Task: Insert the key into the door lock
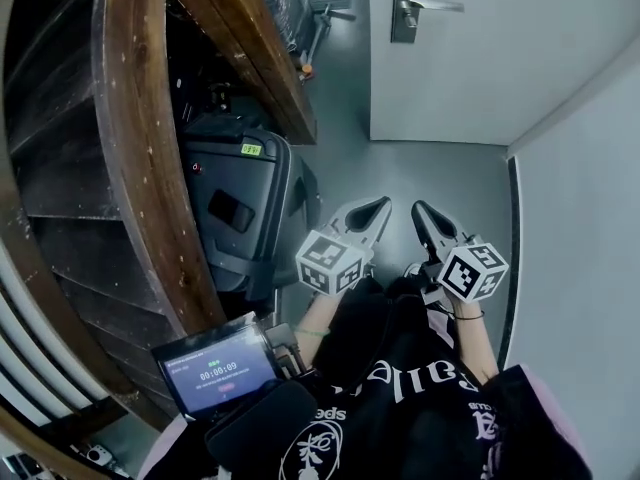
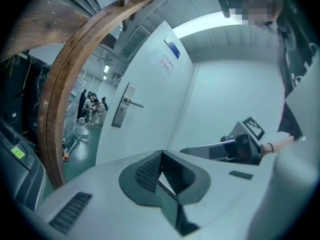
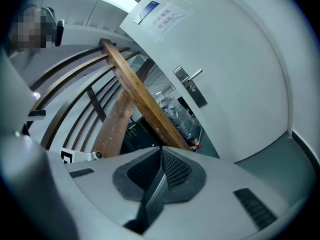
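Door lock plate (image 1: 405,6), with its lever handle (image 1: 432,4), sits on the white door (image 1: 500,63) at the far end of the scene, above and ahead of both grippers and well apart from them. The door stands at the far side of a grey floor (image 1: 400,173), and a pale wall (image 1: 590,218) runs down the right. In the left gripper view a blue-and-white notice (image 2: 170,59) is stuck high on the door, above the plate.

On the left rises a big curved wooden frame (image 1: 150,168) of dark, worn beams. A black case (image 1: 240,213) stands against its near right side, with a small green label (image 1: 250,149) on its far edge. Nearer, at the lower left, a small screen (image 1: 220,368) shows a timer.

The person's dark printed top fills the near edge, and both forearms reach forward from it. The left gripper (image 1: 383,205) and the right gripper (image 1: 419,209) hang side by side over the floor, tips pointing to the far door and close to each other without touching. Each carries a marker cube, left (image 1: 330,261) and right (image 1: 473,270). In each gripper's own view the jaws are pressed together, ribbed pad against ribbed pad.
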